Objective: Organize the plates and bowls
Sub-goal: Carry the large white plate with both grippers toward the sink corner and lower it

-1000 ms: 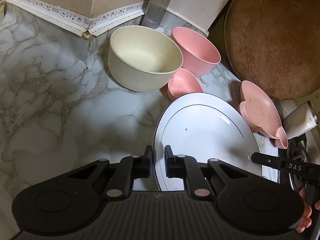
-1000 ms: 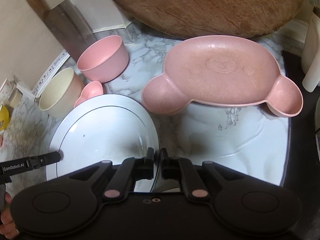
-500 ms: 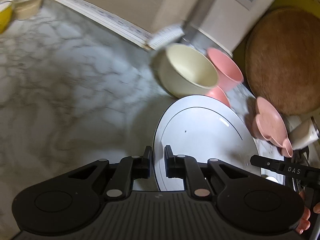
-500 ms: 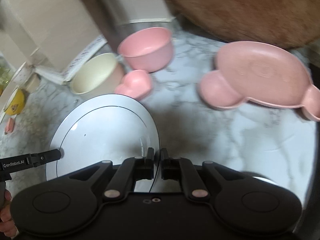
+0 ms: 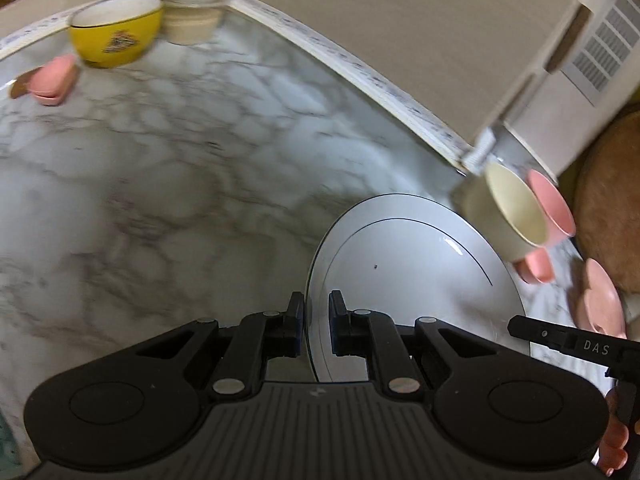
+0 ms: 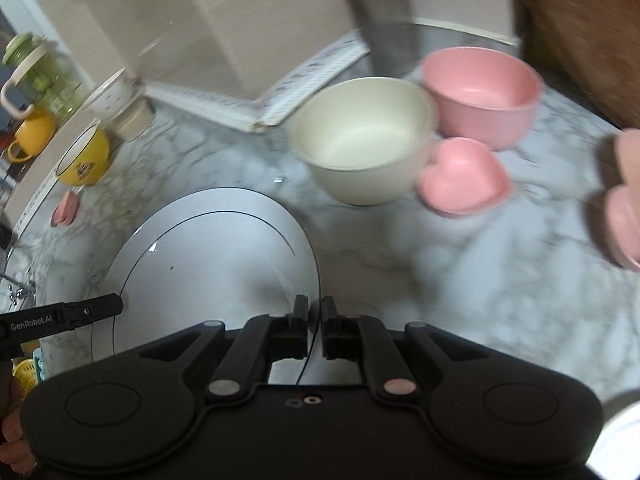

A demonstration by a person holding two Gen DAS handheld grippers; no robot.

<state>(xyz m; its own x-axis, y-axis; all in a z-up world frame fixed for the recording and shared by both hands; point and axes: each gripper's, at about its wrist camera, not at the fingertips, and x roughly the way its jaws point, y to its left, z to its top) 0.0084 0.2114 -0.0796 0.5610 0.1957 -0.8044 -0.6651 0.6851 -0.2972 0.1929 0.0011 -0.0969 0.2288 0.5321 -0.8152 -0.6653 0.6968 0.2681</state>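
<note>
Item: white plate [image 5: 412, 272], round, glazed, thin dark line ringing the well, one small dark speck near centre; carried clear of the marble counter [image 5: 160, 208] between two grippers. Left gripper [image 5: 313, 330] has narrow fingers pinched on the rim at the plate's 9 o'clock; right gripper [image 6: 314, 328] has narrow fingers pinched on the opposite rim at 3 o'clock. Handling, as judged: ceramic or glass, stiff, fairly heavy for its thickness, slick under the pads, and liable to chip or shatter if dropped; the rim is the only sensible hold, two opposed grips keeping it level, and uneven pull would tip it or let it slide out. Also on the counter, seen from the right wrist: cream bowl [image 6: 362, 140] at 12 o'clock from the plate, matte, deep, round; pink bowl [image 6: 482, 88] just beside it at 1 o'clock, same matte finish; heart dish [image 6: 464, 176], pink, shallow, touching or nearly touching the cream bowl; pink tray [image 6: 624, 208] at 3 o'clock, only an edge showing. Far end, 10 o'clock: yellow bowl [image 6: 82, 160], glossy, printed motif; white cup [image 6: 114, 94] standing on a beige base; small pink piece [image 6: 66, 208], too blurred to identify. Views are motion-smeared.
</note>
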